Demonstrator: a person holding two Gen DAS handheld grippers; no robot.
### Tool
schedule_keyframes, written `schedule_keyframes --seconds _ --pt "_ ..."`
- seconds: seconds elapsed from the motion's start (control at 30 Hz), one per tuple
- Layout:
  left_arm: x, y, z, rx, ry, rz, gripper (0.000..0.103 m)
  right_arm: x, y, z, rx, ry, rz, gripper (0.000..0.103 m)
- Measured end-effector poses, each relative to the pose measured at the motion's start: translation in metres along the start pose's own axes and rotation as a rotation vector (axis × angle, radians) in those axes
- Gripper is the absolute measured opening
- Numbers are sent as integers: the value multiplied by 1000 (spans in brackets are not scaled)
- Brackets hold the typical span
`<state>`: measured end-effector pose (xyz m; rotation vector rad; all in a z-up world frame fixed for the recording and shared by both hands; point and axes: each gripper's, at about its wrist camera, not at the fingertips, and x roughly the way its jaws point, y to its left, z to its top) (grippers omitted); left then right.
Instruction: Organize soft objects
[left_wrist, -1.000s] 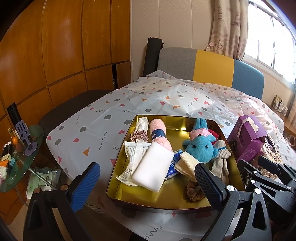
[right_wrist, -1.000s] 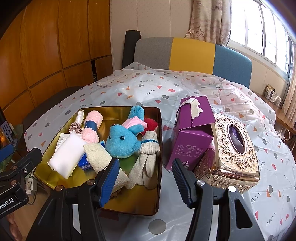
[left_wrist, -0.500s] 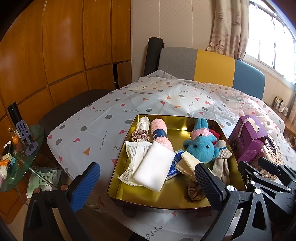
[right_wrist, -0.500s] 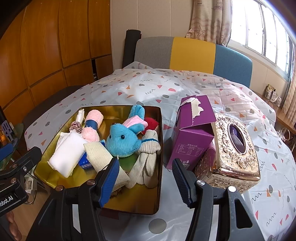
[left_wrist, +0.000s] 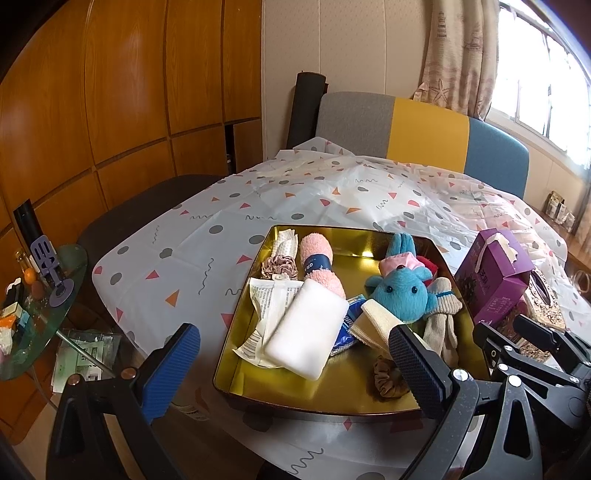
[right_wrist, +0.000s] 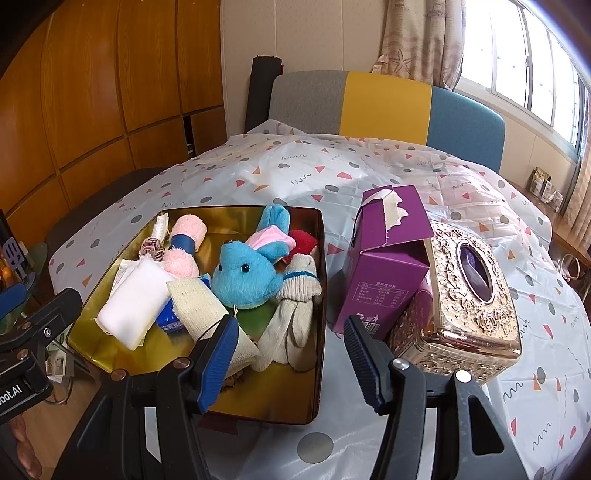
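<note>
A gold tin tray (left_wrist: 236, 354) (right_wrist: 319, 295) on the table holds several soft things: a blue plush bunny (left_wrist: 400, 291) (right_wrist: 245, 275), a pink rolled towel (left_wrist: 319, 266) (right_wrist: 183, 245), a white folded cloth (left_wrist: 304, 328) (right_wrist: 133, 308), a beige knit glove (left_wrist: 439, 314) (right_wrist: 295, 306), a cream bandage (right_wrist: 195, 304) and a brown scrunchie (left_wrist: 388, 380). My left gripper (left_wrist: 293, 363) hovers open over the tray's near edge, holding nothing. My right gripper (right_wrist: 290, 345) stands open and empty above the tray's near right corner.
A purple carton (right_wrist: 388, 258) (left_wrist: 493, 280) and an ornate gold tissue box (right_wrist: 469, 291) stand right of the tray. A patterned cloth (left_wrist: 295, 199) covers the table. A glass side table (left_wrist: 40, 314) with small items sits at the left, a chair (right_wrist: 369, 103) behind.
</note>
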<state>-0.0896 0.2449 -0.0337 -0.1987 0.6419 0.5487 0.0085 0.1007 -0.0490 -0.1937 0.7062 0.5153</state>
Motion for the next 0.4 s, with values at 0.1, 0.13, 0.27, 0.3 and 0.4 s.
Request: schedule_keyframes --seconds 0.1,0.13,0.27,0.3,0.4 --pt "0 0 -1 0 3 -2 103 0 0 0 0 2 0 60" --pt "0 0 -2 -5 0 -6 103 0 0 -1 0 3 1 60" --pt "2 3 -3 -15 5 -8 94 1 0 -1 -1 5 3 60" --pt "2 3 -4 -9 3 -3 94 0 0 -2 0 2 4 60" --pt "3 4 -3 -17 11 -15 96 -6 -5 -1 21 -28 6 60"
